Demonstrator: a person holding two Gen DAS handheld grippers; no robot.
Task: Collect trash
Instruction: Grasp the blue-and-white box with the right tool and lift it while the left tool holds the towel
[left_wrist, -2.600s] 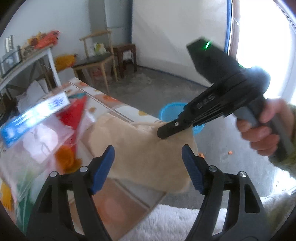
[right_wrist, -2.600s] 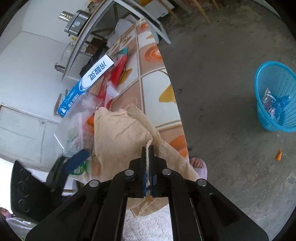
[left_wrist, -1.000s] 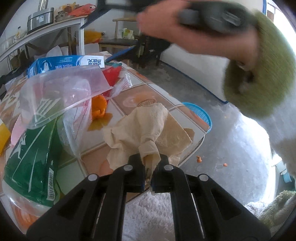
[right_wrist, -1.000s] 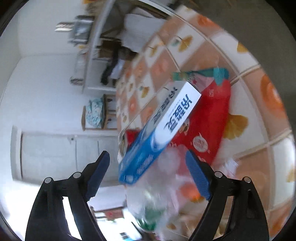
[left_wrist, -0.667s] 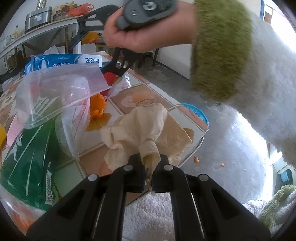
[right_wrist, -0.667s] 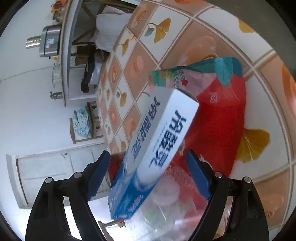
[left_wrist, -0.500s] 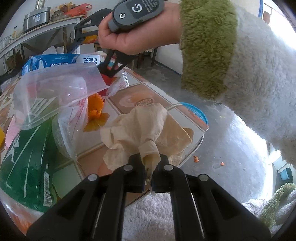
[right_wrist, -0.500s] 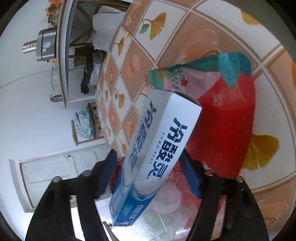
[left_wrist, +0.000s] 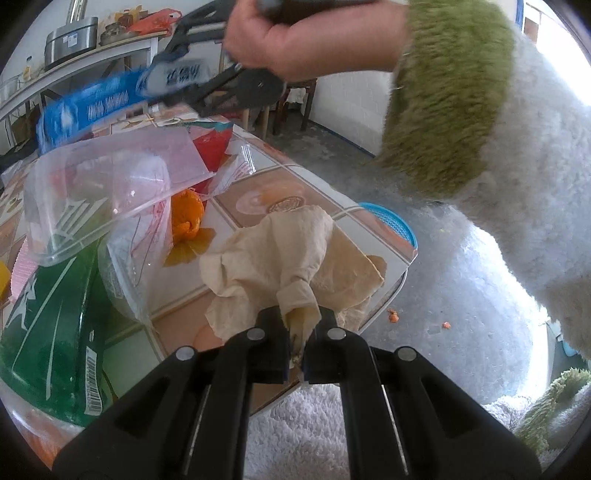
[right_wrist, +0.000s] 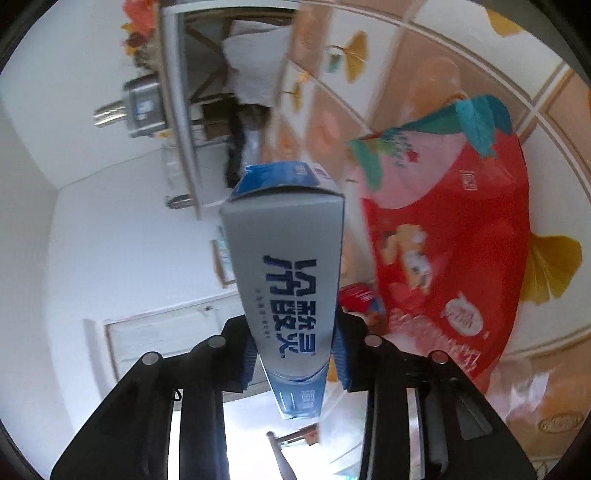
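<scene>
Right gripper (right_wrist: 295, 354) jaws closing onto long blue-and-white cardboard box (right_wrist: 291, 280), a second ago untouched between wide jaws. Left gripper (left_wrist: 295, 332) clamped on crumpled beige paper towel (left_wrist: 291, 254) at tiled table (left_wrist: 258, 173) edge, unmoved. Blue plastic basket (left_wrist: 402, 229) on floor beyond; box pickup likely imminent.

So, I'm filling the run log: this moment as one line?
left hand-held gripper: shut on brown paper | right hand-held gripper: closing on blue box | basket: beyond table edge

You are in a plain room of a home. A table (left_wrist: 255, 162) with a ginkgo-leaf tiled cloth stands on a bare concrete floor (left_wrist: 332, 147). Beyond its far edge, a white shelf (left_wrist: 92, 59) carries a steel pot (left_wrist: 70, 37), and a wooden chair (left_wrist: 295, 99) stands by the white wall (right_wrist: 92, 203).
</scene>
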